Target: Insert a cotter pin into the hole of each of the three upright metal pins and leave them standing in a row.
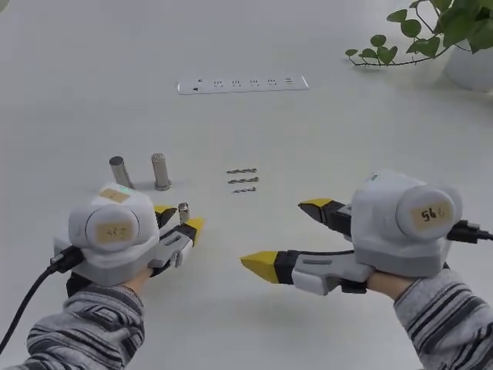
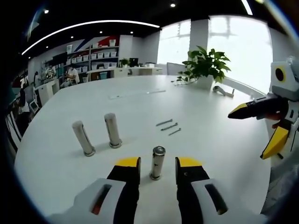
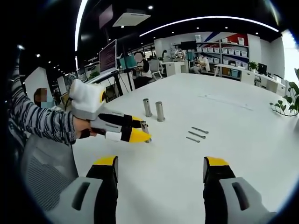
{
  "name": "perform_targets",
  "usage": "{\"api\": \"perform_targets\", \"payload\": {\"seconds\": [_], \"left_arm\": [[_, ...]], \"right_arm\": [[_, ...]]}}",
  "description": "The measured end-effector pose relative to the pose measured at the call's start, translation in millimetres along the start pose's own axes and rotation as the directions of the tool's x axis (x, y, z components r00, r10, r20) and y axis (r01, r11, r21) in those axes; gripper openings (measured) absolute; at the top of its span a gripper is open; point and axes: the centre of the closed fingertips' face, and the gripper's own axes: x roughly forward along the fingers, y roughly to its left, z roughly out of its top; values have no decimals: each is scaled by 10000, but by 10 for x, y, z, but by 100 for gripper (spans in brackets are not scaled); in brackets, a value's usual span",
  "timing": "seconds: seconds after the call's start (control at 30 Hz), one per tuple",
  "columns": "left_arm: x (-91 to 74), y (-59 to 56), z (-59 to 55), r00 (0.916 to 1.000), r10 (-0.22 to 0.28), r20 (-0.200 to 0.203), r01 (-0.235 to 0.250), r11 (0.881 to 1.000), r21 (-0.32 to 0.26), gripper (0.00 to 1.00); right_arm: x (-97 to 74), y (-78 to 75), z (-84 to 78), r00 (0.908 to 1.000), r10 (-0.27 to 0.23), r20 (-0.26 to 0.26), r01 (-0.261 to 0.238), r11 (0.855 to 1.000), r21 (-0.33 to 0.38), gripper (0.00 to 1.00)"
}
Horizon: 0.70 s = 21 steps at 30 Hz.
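Note:
Three metal pins stand upright on the white table [image 1: 323, 139]: two side by side [image 1: 119, 171] [image 1: 159, 171] and a third pin [image 1: 183, 212] nearer me. My left gripper [image 1: 178, 217] is open with its yellow-tipped jaws on either side of that third pin [image 2: 158, 156]; a small gap shows on each side. Three thin cotter pins [image 1: 243, 180] lie flat in a stack of parallel lines right of the upright pins. My right gripper [image 1: 286, 235] is wide open above the table with nothing between its jaws, right of the left gripper [image 3: 138, 131].
A white power strip [image 1: 243, 84] lies at the far middle of the table. A potted plant [image 1: 443, 31] stands at the far right corner. An office with shelves and desks lies beyond the table.

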Motion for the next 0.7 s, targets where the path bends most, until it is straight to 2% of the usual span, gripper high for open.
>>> {"api": "perform_targets", "payload": {"seconds": [0.1,0.23,0.37,0.43,0.57,0.63,0.7], "left_arm": [[-33,-21,7,9998,-171,-52,170,9997,-180,38],[-119,-43,38,9994,-331,29,331,9995,2,47],[-206,-81,92,9981,-571,218,572,9983,-55,57],[-250,-105,106,9976,-646,256,646,9979,3,64],[-319,-161,107,9964,-820,207,812,9960,374,71],[-345,-170,107,9963,-835,190,825,9955,465,75],[-388,-187,103,9958,-897,199,890,9955,322,78]], "right_arm": [[31,-95,25,9992,181,-367,-196,9990,-403,69],[80,-173,60,9957,478,-793,-550,9943,-915,65],[182,-294,101,9892,615,-1332,-795,9877,-1343,63],[229,-350,102,9823,689,-1742,-999,9794,-1757,61],[308,-379,144,9743,986,-2023,-1344,9759,-1717,55],[352,-374,130,9586,1395,-2482,-1836,9692,-1643,51],[390,-408,95,9426,1463,-3002,-2102,9585,-1928,50]]}}
